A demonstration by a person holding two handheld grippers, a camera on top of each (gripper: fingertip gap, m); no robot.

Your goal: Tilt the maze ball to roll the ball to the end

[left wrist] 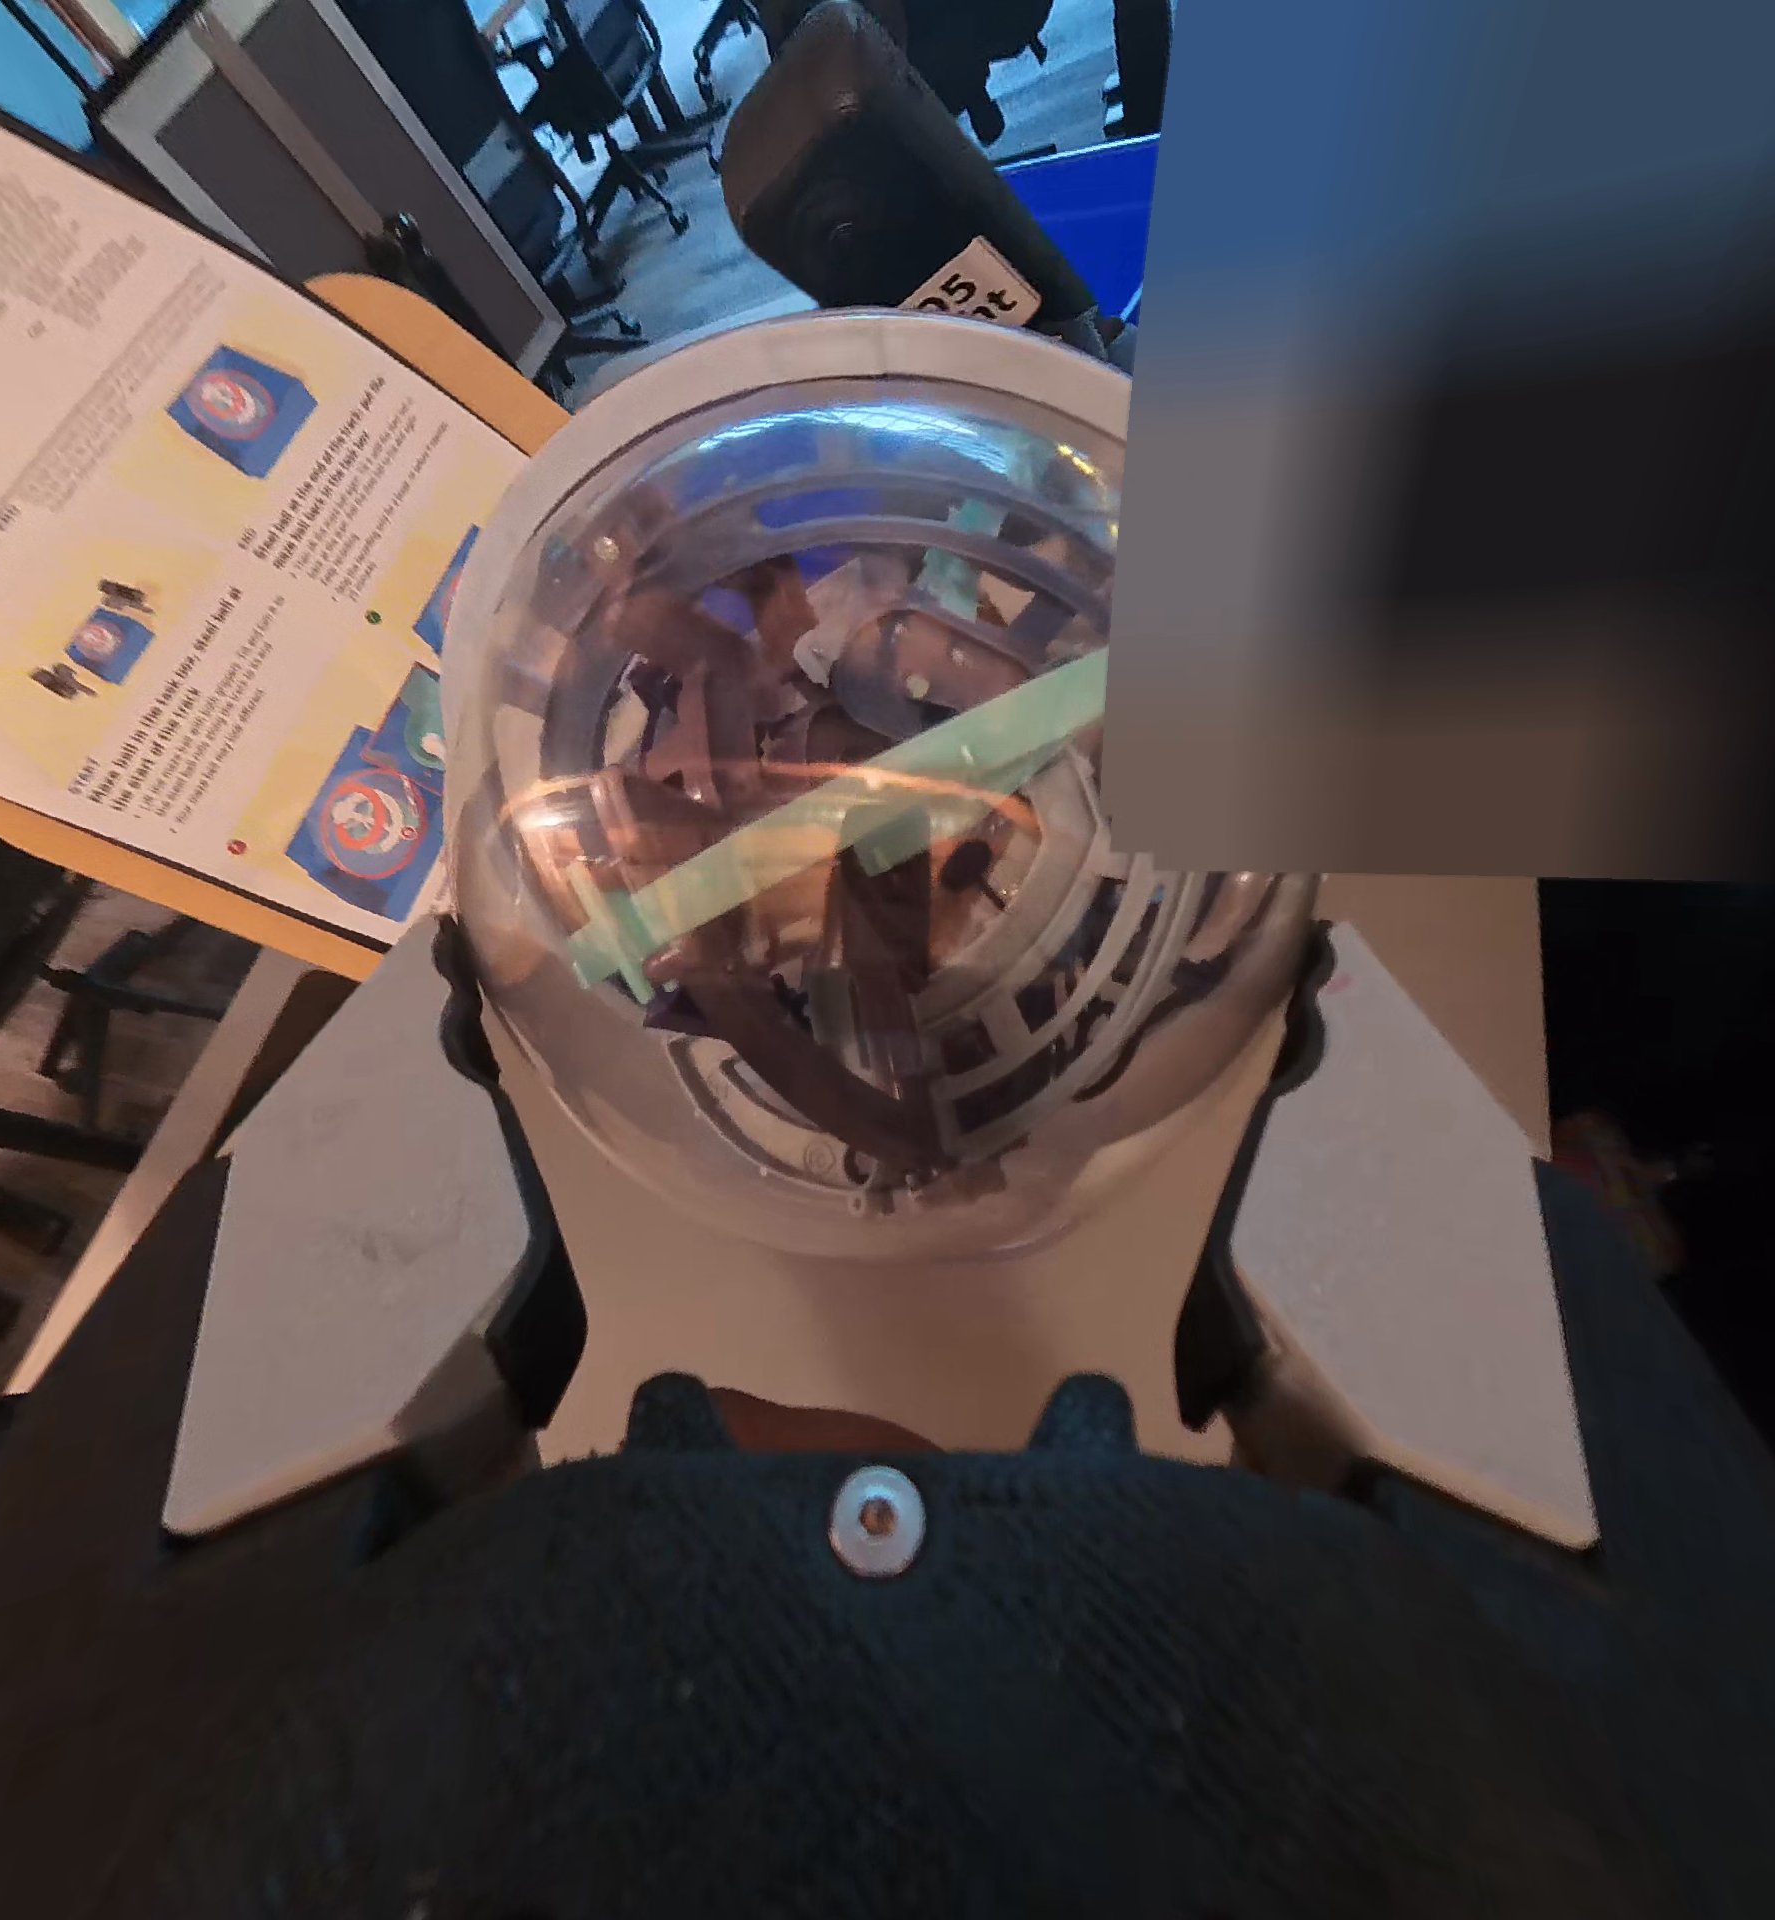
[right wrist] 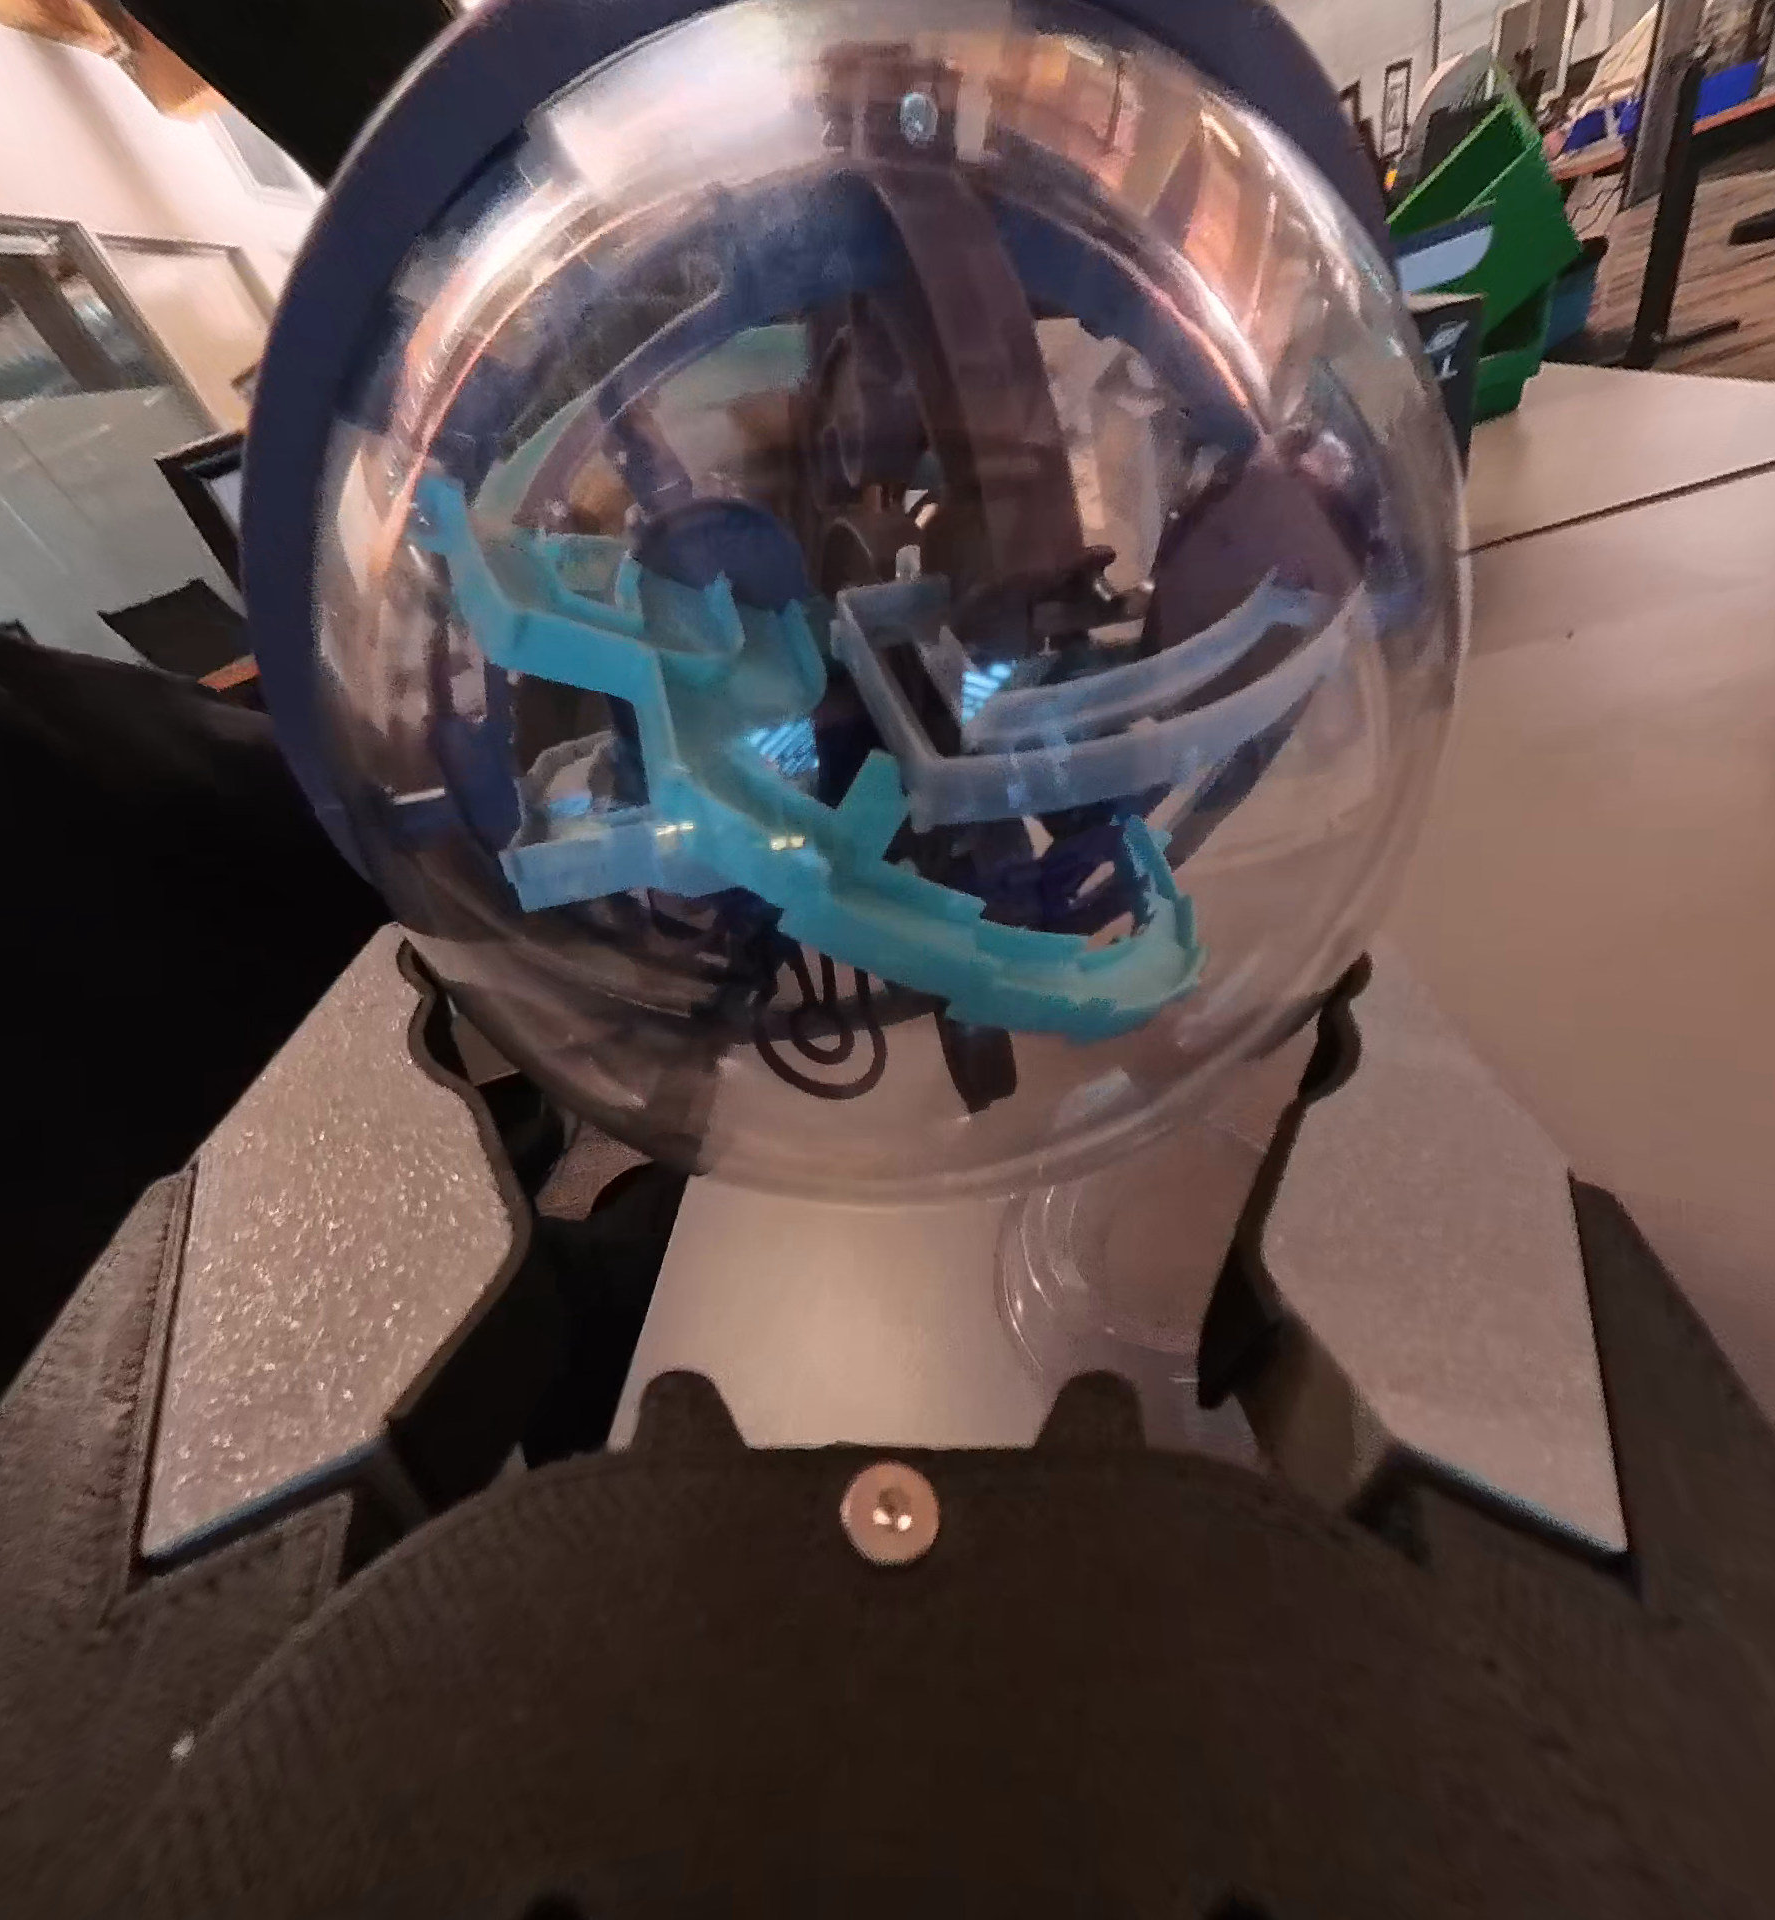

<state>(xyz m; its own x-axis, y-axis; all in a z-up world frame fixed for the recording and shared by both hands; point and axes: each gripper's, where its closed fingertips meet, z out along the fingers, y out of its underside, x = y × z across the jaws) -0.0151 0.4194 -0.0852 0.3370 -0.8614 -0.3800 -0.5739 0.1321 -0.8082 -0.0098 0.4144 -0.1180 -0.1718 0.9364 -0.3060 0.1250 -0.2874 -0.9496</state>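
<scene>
So the maze ball (left wrist: 841,790) sits dead ahead, pinched between both tongs, left tongs (left wrist: 878,997) and right tongs (right wrist: 883,1029), from opposite sides

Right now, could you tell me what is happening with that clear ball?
A person holds the maze ball between two handheld grippers, one on each side. The left gripper and the right gripper each have both fingers against the clear shell. It is lifted above the table. I cannot spot the small ball inside.

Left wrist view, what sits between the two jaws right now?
The clear maze ball fills the gap in the left gripper, with bare table beneath it.
</scene>
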